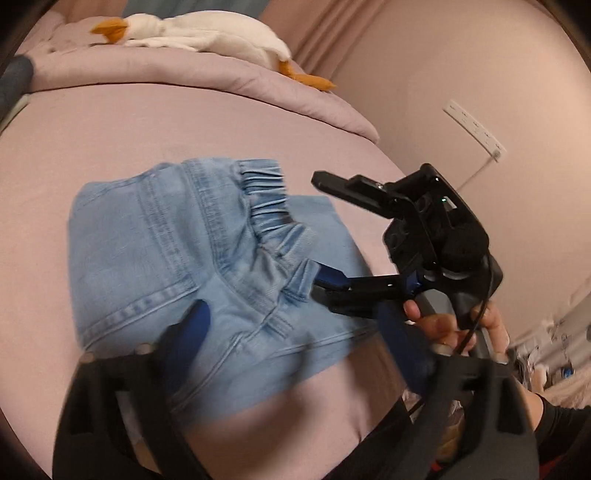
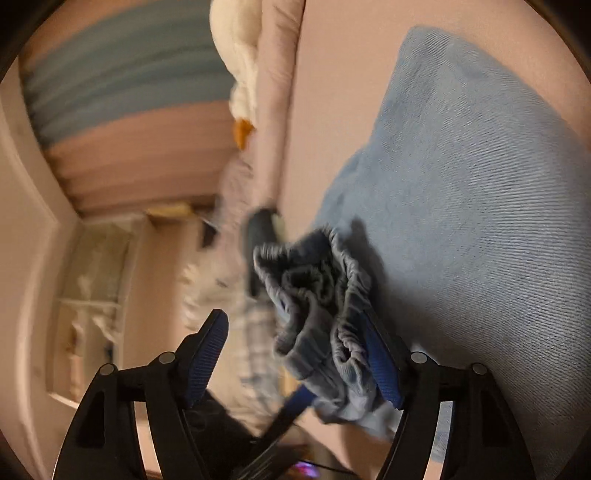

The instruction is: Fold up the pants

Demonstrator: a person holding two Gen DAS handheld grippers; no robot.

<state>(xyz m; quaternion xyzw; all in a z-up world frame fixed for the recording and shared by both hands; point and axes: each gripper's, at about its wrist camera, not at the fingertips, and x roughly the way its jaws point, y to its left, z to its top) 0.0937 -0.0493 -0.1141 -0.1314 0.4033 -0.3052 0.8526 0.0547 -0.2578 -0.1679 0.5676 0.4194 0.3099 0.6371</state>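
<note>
The pants (image 1: 192, 280) lie on the bed (image 1: 110, 136), already doubled into a compact block, seat side up, with a back pocket showing. Seen from the left wrist, the elastic waistband (image 1: 269, 206) bunches at about 1 o'clock from the block's middle, lifted off the layer beneath.

The right gripper (image 1: 321, 251) comes in from 3 o'clock, its fingers wide apart; one blue pad sits against the waistband edge, the other stands well clear above, so nothing is pinched. The right wrist view agrees: gathered waistband rests against one pad, the other pad (image 2: 207, 354) is free. The left gripper (image 1: 295, 332) hangs over the near edge at 6 o'clock, fingers apart, one tip near the pocket seam; whether it touches the cloth is lost in blur.

I'd judge this a tidying step: the waistband wants pressing flat so the block lies square. Best to sweep that pad down and outward along the elastic while the left steadies the near edge, else the top layer may slide.

The block's long axis runs roughly 7 to 1 o'clock, waistband end pointing toward the duvet (image 1: 221, 74) and plush goose (image 1: 207, 33).
</note>
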